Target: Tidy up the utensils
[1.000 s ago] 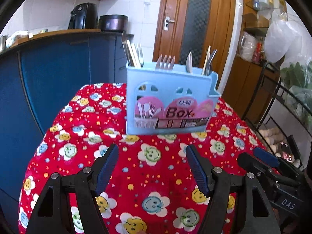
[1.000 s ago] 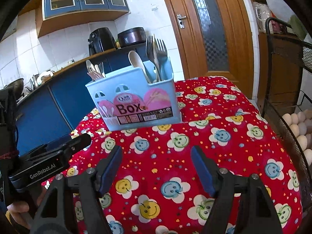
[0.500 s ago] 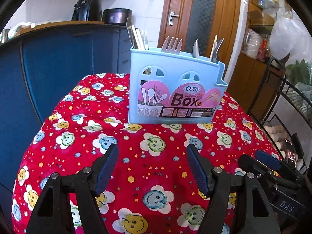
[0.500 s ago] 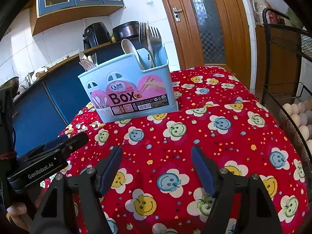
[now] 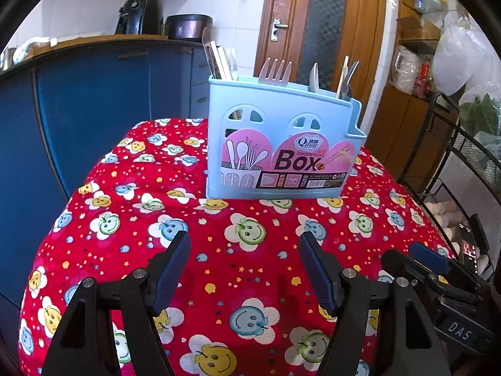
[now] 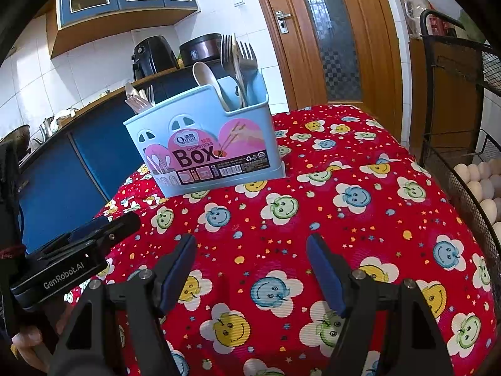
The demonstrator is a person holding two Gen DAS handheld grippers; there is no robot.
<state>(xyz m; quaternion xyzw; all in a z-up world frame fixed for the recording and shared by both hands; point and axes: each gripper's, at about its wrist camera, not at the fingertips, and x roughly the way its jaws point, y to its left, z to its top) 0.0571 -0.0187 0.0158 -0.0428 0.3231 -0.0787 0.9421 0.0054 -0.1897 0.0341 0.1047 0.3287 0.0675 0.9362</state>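
A light blue utensil box (image 5: 281,147) with a pink "Box" label stands upright on the red smiley tablecloth (image 5: 219,250). It holds knives (image 5: 219,59), a fork (image 5: 275,72) and spoons with chopsticks (image 5: 341,78). In the right wrist view the box (image 6: 206,147) shows forks (image 6: 238,59) and a pale spoon (image 6: 206,75). My left gripper (image 5: 244,269) is open and empty, low over the cloth in front of the box. My right gripper (image 6: 250,272) is open and empty, also short of the box. Each gripper shows at the edge of the other's view.
A blue kitchen counter (image 5: 94,94) with an air fryer (image 5: 141,15) stands behind and left. A wooden door (image 5: 319,31) is behind. A black wire rack with eggs (image 6: 479,181) stands at the table's right edge.
Both grippers have moved closer to the box, which now looks larger in both views. Both stay open and empty.
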